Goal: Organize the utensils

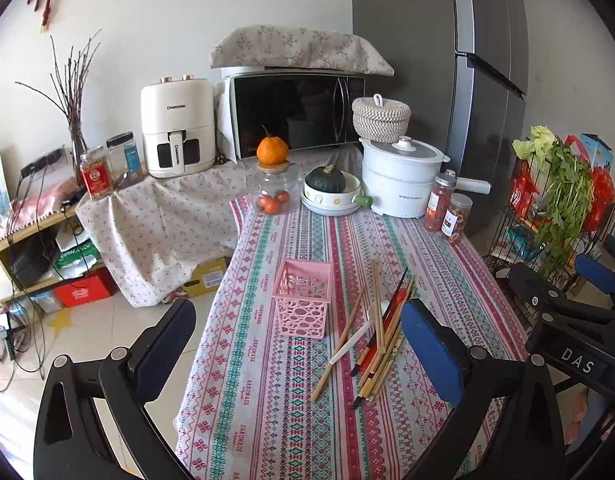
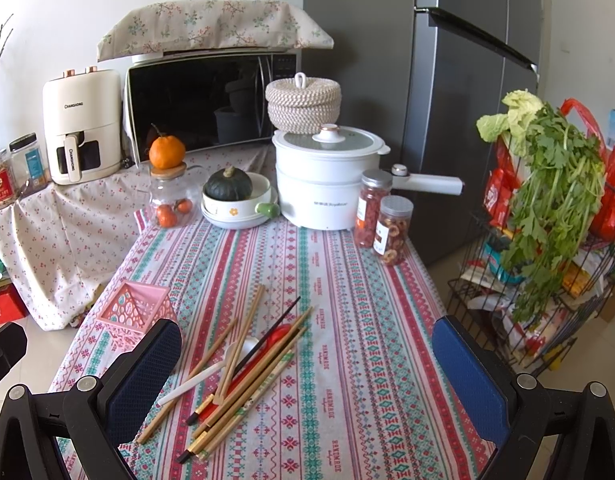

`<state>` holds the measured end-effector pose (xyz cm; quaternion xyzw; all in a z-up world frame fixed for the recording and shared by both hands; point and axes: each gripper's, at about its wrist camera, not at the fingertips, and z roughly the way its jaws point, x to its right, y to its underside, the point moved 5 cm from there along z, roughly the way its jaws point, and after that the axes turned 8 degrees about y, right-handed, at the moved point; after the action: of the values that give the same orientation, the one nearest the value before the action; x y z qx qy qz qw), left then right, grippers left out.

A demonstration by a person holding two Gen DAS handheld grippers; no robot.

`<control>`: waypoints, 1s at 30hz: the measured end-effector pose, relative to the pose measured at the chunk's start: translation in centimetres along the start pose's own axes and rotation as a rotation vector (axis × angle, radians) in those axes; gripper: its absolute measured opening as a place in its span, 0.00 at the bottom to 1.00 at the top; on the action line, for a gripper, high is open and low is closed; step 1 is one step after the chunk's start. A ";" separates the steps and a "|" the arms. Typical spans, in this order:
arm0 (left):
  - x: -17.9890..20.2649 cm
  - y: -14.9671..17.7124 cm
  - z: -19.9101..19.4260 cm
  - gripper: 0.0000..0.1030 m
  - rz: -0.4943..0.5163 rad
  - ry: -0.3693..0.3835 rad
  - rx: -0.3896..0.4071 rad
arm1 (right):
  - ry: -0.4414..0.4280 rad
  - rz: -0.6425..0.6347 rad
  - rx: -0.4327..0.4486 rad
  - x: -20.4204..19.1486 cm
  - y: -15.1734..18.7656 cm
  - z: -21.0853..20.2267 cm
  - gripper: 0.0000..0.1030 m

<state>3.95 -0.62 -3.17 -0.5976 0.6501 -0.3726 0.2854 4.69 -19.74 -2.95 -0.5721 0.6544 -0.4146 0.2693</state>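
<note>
A pile of several chopsticks [image 1: 381, 340] lies on the patterned tablecloth with a white spoon [image 1: 359, 338] and a red spoon among them. The pile also shows in the right wrist view [image 2: 247, 364], with the white spoon [image 2: 211, 372] at its left. An empty pink lattice basket [image 1: 303, 298] stands upright just left of the pile; it also shows in the right wrist view [image 2: 135, 314]. My left gripper [image 1: 299, 360] is open and empty above the near table edge. My right gripper [image 2: 307, 376] is open and empty, hovering right of the pile; its body shows in the left wrist view [image 1: 567, 320].
At the table's far end stand a glass jar [image 2: 171, 204] with an orange on top, a bowl with a green squash [image 2: 235, 200], a white electric pot [image 2: 327, 184] and two snack jars [image 2: 383, 220]. A wire rack [image 2: 547, 280] with greens stands right; a fridge behind.
</note>
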 end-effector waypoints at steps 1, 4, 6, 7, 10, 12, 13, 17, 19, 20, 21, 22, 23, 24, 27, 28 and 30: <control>0.0 0.0 0.0 1.00 0.001 0.001 0.000 | 0.000 0.000 -0.001 0.0 0.0 0.0 1.00; 0.0 0.0 0.0 1.00 0.002 -0.001 -0.001 | 0.000 0.000 0.000 0.0 0.0 0.0 1.00; 0.1 0.1 0.1 1.00 0.003 -0.002 -0.002 | 0.000 0.000 0.000 0.0 -0.1 0.0 1.00; 0.1 0.1 0.1 1.00 0.004 -0.002 -0.002 | 0.002 0.000 0.000 0.0 0.0 0.0 1.00; 0.2 0.2 0.1 1.00 0.005 -0.004 -0.002 | 0.004 -0.001 -0.002 -0.1 0.3 0.1 1.00; 0.2 0.2 0.1 1.00 0.007 -0.003 -0.004 | 0.008 -0.003 -0.005 -0.1 0.4 0.2 1.00; 0.2 0.2 0.2 1.00 0.012 -0.004 -0.007 | 0.009 -0.004 -0.009 0.0 0.4 0.4 1.00; 0.2 0.2 0.6 1.00 0.031 -0.020 -0.010 | 0.013 -0.002 -0.018 0.1 0.5 0.7 1.00; 0.0 0.0 0.8 1.00 0.022 -0.012 -0.008 | 0.016 0.001 -0.020 0.3 0.5 0.9 1.00; -0.1 0.0 0.9 1.00 0.015 -0.004 -0.003 | 0.017 0.002 -0.024 0.4 0.3 1.0 1.00; -0.2 -0.2 0.8 1.00 0.008 0.004 0.012 | 0.022 0.003 -0.029 0.6 0.1 1.3 1.00; -0.2 -0.5 0.8 1.00 0.008 0.008 0.036 | 0.034 0.006 -0.033 0.9 0.0 1.7 1.00; -0.2 -0.9 0.8 1.00 0.019 0.000 0.060 | 0.049 0.010 -0.038 1.2 0.0 2.1 1.00; -0.1 -1.2 1.1 1.00 0.044 -0.016 0.073 | 0.060 0.015 -0.044 1.6 -0.2 2.6 1.00; 0.5 -1.9 2.9 1.00 0.121 -0.029 0.039 | 0.089 0.030 -0.071 2.7 -0.3 4.1 1.00; 0.8 -2.0 3.7 1.00 0.132 -0.006 0.017 | 0.094 0.036 -0.083 3.1 -0.3 4.8 1.00; 1.5 -2.0 5.6 1.00 0.150 0.058 -0.051 | 0.097 0.055 -0.115 3.8 -0.1 6.2 1.00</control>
<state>9.47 -2.91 -4.51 -0.5431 0.7103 -0.3508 0.2783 9.12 -24.88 -5.59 -0.5476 0.7049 -0.3960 0.2154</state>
